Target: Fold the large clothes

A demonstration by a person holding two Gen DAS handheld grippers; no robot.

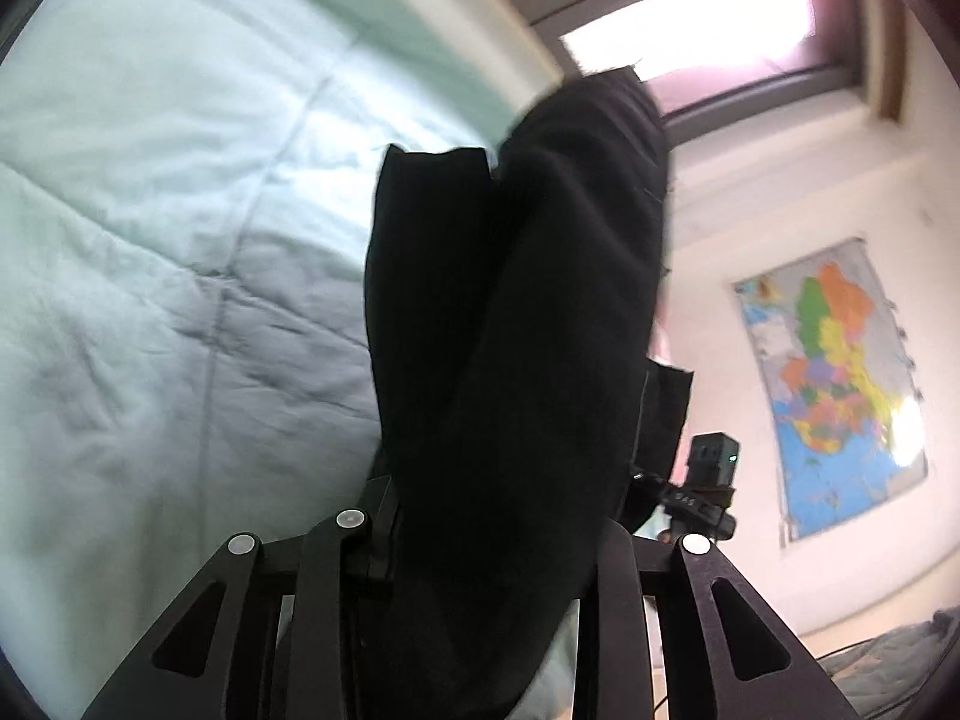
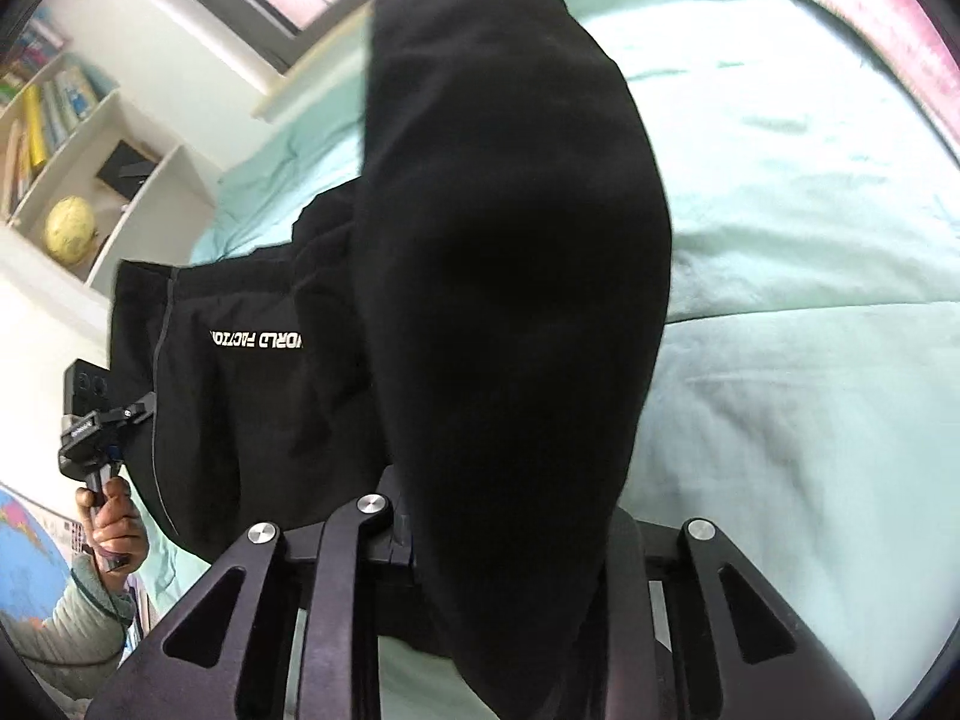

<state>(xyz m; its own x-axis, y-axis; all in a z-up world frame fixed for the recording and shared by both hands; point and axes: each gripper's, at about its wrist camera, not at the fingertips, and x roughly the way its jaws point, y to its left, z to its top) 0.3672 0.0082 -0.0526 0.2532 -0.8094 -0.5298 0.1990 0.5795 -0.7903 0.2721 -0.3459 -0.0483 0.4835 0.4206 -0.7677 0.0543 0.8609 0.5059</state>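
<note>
Biggest thing I've got on my feeds is the bed, covered in a pale mint quilt [image 1: 156,276] that fills the left side of my left wrist view and the whole right side of my right wrist view [image 2: 810,312]; over it hangs the black garment [image 1: 516,312], lifted clear of the quilt's middle and bunched thick between the fingers of both tools; in the right wrist view a flatter panel of it [image 2: 252,360] spreads toward the bed's left edge, with white lettering that reads mirrored; my left gripper [image 1: 504,540] is clamped down on a fat fold of the cloth, and my right gripper [image 2: 510,546] is pinched on another fold the same way; then there's a colourful map [image 1: 834,384] on the wall in the left wrist view; a white bookshelf [image 2: 90,138] in the right view's upper left corner, with a yellowish ball [image 2: 70,229] in one cubby; smallest, the hand [image 2: 117,519] gripping the left tool's handle, lower left.
</note>
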